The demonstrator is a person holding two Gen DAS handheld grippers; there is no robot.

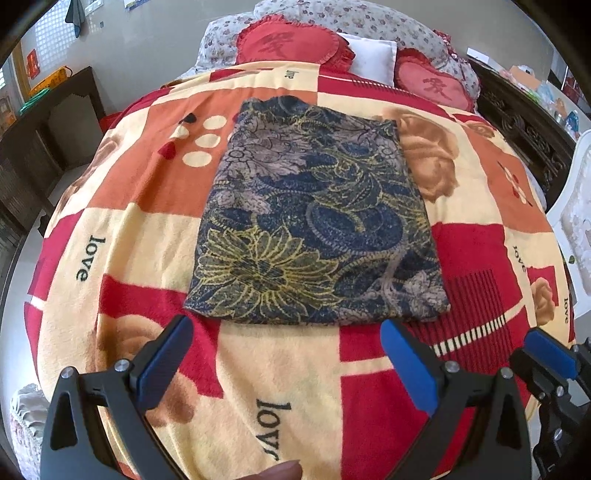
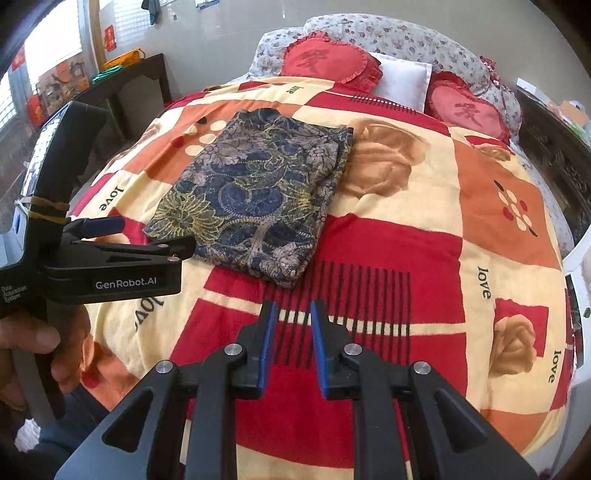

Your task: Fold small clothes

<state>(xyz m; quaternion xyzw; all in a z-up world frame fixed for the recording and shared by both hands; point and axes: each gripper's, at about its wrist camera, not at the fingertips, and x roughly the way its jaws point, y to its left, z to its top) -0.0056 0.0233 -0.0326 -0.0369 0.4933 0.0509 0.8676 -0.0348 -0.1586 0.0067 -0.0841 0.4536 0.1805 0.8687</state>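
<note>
Folded navy, grey and yellow floral-print garment (image 1: 317,218), lying flat as a neat rectangle on the red, orange and cream fleece blanket (image 1: 280,369) printed with roses and the word "love", which covers the bed. The garment sits near the middle of the bed, closer to its left side in the right wrist view, and nothing touches it.

Left gripper (image 1: 288,336), black with blue finger pads, held above the blanket just short of the garment's near edge; its jaws stand wide apart and hold nothing. In the right wrist view the same gripper appears side-on at the left, gripped by a hand (image 2: 33,347) whose fingers wrap the handle.

Right gripper (image 2: 291,306), of the same make, hangs over the red striped patch of the blanket beside the garment's near right corner; its jaws are narrowly parted, a small gap of blanket showing between the pads, and hold nothing.

At the head of the bed: two red heart-shaped frilled cushions (image 1: 291,42), a small white pillow (image 1: 373,59) between them, and a floral grey pillow (image 1: 351,18) behind.
</note>
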